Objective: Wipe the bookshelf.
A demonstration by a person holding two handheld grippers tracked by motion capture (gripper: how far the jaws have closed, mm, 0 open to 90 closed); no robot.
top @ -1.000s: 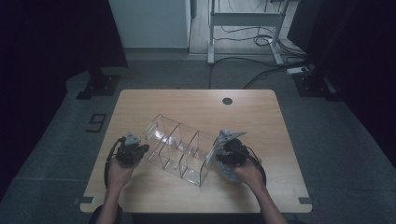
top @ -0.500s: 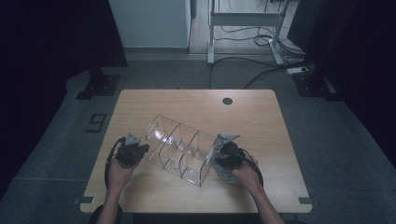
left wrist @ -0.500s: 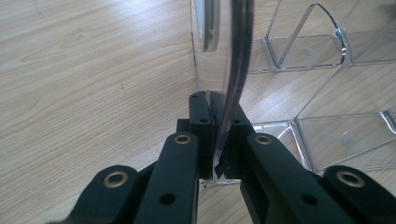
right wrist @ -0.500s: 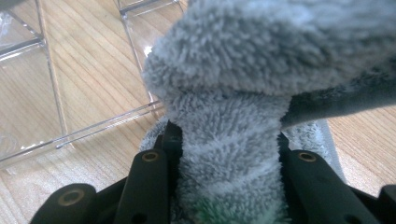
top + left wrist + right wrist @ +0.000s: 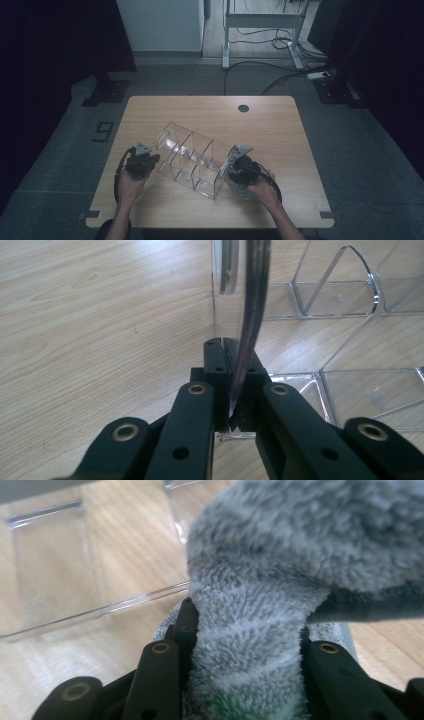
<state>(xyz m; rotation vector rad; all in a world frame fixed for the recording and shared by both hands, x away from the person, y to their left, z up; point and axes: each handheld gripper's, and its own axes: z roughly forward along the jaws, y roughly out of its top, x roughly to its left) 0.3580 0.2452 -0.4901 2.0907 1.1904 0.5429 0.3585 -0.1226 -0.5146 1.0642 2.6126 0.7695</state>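
From the high view, the clear acrylic organizer (image 5: 192,160) lies diagonally mid-table between my left gripper (image 5: 148,161) and my right gripper (image 5: 234,170); compared with a second ago, my right hand has edged slightly nearer its end. It looks light, rigid, slick and easily scratched, best held by an outer wall.

In the left gripper view, my jaws are pinched tight on the thin edge of an acrylic wall (image 5: 248,335).

In the right gripper view, my jaws squeeze a soft grey microfibre cloth (image 5: 260,625), bunched and yielding, against the organizer.
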